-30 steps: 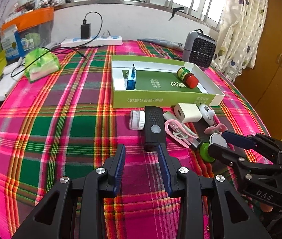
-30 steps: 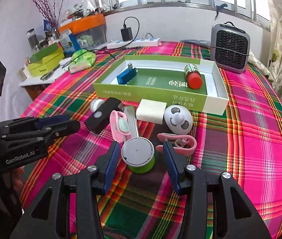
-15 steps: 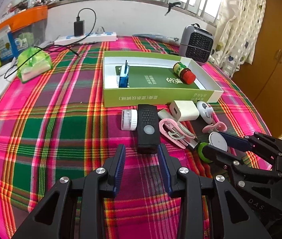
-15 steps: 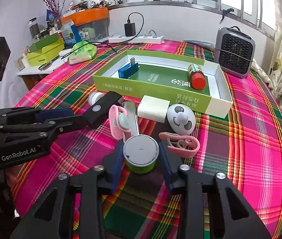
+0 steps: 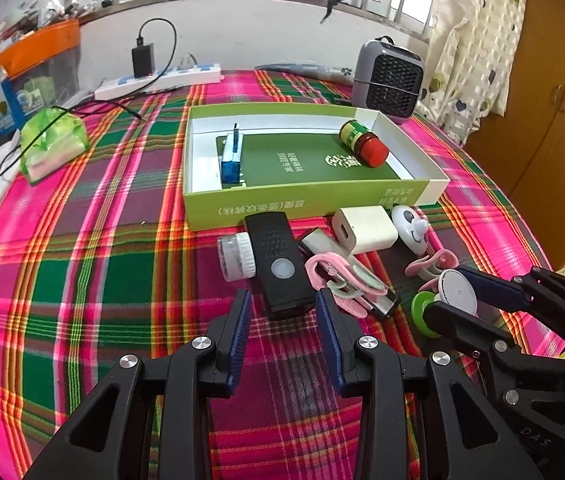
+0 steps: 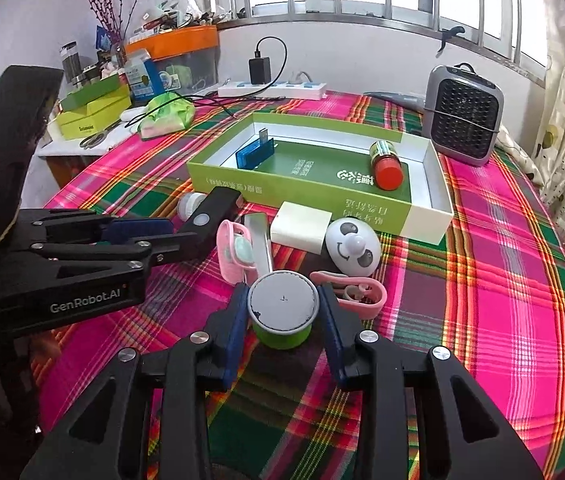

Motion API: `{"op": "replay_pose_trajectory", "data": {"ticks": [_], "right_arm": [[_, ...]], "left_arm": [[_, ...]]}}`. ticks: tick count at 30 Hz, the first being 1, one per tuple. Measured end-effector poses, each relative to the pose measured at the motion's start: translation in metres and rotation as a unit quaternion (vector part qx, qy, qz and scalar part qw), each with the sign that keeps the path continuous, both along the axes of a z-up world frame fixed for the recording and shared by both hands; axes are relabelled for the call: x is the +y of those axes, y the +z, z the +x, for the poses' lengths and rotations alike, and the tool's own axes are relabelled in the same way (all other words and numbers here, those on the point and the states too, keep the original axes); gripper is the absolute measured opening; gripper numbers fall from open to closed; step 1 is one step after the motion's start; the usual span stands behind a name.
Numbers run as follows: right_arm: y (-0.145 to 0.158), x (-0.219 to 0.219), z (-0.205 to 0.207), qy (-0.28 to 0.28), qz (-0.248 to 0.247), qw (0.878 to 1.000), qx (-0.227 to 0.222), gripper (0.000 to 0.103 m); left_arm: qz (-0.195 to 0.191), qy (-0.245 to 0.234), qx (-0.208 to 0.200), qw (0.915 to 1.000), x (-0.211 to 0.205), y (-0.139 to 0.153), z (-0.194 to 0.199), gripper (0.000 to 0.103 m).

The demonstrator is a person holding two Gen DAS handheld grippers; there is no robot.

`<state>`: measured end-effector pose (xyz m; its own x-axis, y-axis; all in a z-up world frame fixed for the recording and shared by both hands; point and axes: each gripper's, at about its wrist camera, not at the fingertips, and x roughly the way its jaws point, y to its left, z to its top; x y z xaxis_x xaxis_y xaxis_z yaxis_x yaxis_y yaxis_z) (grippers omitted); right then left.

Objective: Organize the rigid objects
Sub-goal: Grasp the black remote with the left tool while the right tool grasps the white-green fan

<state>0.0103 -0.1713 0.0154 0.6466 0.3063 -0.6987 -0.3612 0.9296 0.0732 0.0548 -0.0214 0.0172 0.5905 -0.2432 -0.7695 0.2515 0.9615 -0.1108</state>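
Right wrist view, right gripper [image 6: 284, 316] pinching the green tub with a grey lid [image 6: 283, 314] between both pads on the plaid tablecloth [image 6: 502, 300], pink clip [image 6: 356, 294] just beside, green box [image 6: 302, 194] beyond, left gripper [image 5: 284, 316] spread apart, black remote [image 5: 278, 260] just ahead of its tips.

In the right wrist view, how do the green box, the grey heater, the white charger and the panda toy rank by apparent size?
1. green box
2. grey heater, though it stands farther away
3. white charger and panda toy: these look about alike, so I leave them unranked.

Plaid-clothed table [image 5: 102, 264] under green box [image 5: 306, 204].
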Motion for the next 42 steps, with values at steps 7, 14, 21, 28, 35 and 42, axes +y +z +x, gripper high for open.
{"op": "replay_pose_trajectory", "data": {"ticks": [7,14,21,28,35,42], "right_arm": [[0.000,-0.002,0.001,-0.003,0.002,1.000,0.001,0.036],[0.000,-0.005,0.003,-0.005,0.004,1.000,0.000,0.036],[-0.001,-0.006,0.005,-0.006,0.005,1.000,0.004,0.036],[-0.002,-0.008,0.008,-0.010,0.006,1.000,0.006,0.036],[-0.004,-0.008,0.010,-0.009,0.006,1.000,0.010,0.036],[-0.005,-0.009,0.011,-0.011,0.008,1.000,0.011,0.036]], "left_arm": [[0.009,0.000,0.003,1.0000,-0.006,-0.003,0.011,0.032],[0.021,0.012,0.005,0.9997,-0.003,-0.004,0.020,0.032],[0.032,0.006,0.007,0.9994,-0.006,-0.007,0.029,0.032],[0.022,0.012,0.013,0.9996,-0.003,-0.010,0.034,0.032],[0.018,0.014,0.006,0.9997,0.000,-0.007,0.028,0.026],[0.010,0.016,0.008,0.9998,0.004,-0.008,0.023,0.026]]}}
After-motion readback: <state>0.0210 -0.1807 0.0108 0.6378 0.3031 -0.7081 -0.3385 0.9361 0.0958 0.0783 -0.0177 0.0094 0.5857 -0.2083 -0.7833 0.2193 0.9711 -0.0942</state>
